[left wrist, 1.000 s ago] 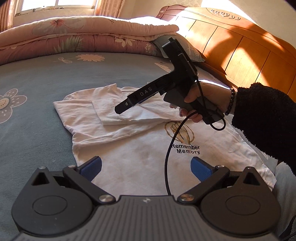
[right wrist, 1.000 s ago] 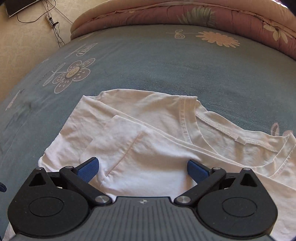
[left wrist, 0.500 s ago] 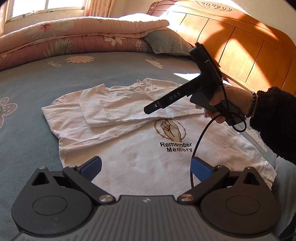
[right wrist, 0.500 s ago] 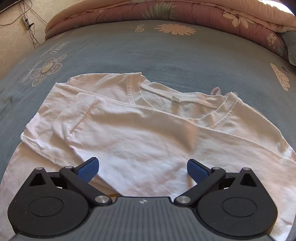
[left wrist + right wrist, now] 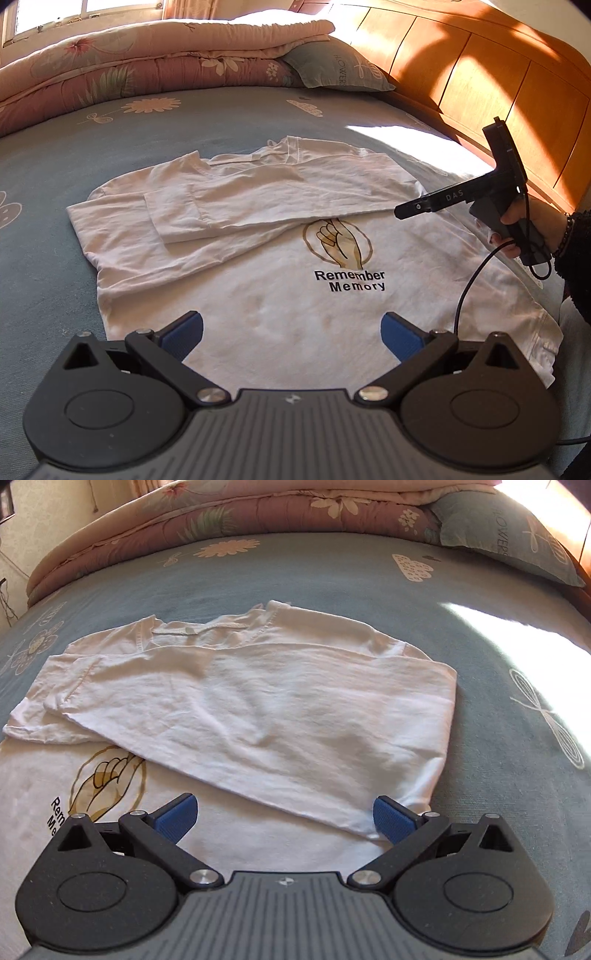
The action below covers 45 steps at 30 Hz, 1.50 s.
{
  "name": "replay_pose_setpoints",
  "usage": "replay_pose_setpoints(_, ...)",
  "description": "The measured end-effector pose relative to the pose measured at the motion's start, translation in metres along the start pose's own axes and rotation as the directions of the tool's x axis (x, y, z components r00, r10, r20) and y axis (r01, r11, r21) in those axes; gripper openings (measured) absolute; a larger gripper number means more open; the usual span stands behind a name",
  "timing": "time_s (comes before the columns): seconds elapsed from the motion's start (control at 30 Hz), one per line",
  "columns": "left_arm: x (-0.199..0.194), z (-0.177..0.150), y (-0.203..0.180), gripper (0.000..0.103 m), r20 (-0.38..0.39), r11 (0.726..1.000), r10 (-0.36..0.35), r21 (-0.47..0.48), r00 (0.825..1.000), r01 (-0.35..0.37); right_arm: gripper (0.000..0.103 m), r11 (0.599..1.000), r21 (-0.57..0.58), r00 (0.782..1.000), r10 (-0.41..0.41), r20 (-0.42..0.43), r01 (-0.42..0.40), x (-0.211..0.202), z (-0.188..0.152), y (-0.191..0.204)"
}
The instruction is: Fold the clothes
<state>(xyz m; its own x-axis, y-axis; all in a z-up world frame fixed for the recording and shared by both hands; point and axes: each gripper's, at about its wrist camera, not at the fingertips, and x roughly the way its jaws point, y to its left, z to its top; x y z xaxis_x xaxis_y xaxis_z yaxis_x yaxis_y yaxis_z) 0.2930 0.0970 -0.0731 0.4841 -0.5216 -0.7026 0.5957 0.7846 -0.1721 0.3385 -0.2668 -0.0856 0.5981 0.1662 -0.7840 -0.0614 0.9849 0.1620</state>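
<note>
Your left gripper (image 5: 291,332) and right gripper (image 5: 282,814) both hover with jaws apart, holding nothing. The white shirt (image 5: 258,258) lies on the bed (image 5: 184,122), sleeves seemingly folded across its chest; body folds remain.

The shirt (image 5: 280,206) is white, printed with a tan hand in a gold ring above black lettering. The bed (image 5: 155,133) wears a grey-blue sheet with pale flowers. The quilt (image 5: 155,55) is pink, floral. The headboard (image 5: 480,74) is orange wood. Both tongs (image 5: 291,334) (image 5: 284,812) are black with blue pads.
</note>
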Motion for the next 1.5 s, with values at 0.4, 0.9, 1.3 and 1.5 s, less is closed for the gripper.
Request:
replay_pose_setpoints(0.4, 0.04, 0.018, -0.02, 0.102, 0.007, 0.999, -0.003, -0.048, 1.0, 0.003, 0.103, 0.999, 0.031, 0.974, 0.018, 0.226, -0.025, -0.042, -0.055, -0.017)
replay_pose_setpoints(0.9, 0.198, 0.17, -0.148, 0.102, -0.03, 0.89, -0.374, -0.29, 0.927, 0.35, 0.103, 0.969, -0.129, 0.971, 0.224, 0.088, -0.211, -0.066, -0.093, 0.013)
replay_pose_setpoints(1.3, 0.293, 0.196, -0.204, 0.102, -0.106, 0.831, -0.456, -0.406, 0.884, 0.38, 0.103, 0.964, -0.007, 0.961, 0.265, 0.074, -0.265, -0.081, -0.107, -0.033)
replay_pose_setpoints(1.5, 0.274, 0.211, -0.219, 0.102, -0.123, 0.852, -0.456, -0.345, 0.881, 0.393, 0.103, 0.978, -0.083, 0.97, 0.201, 0.135, -0.191, -0.095, -0.105, -0.027)
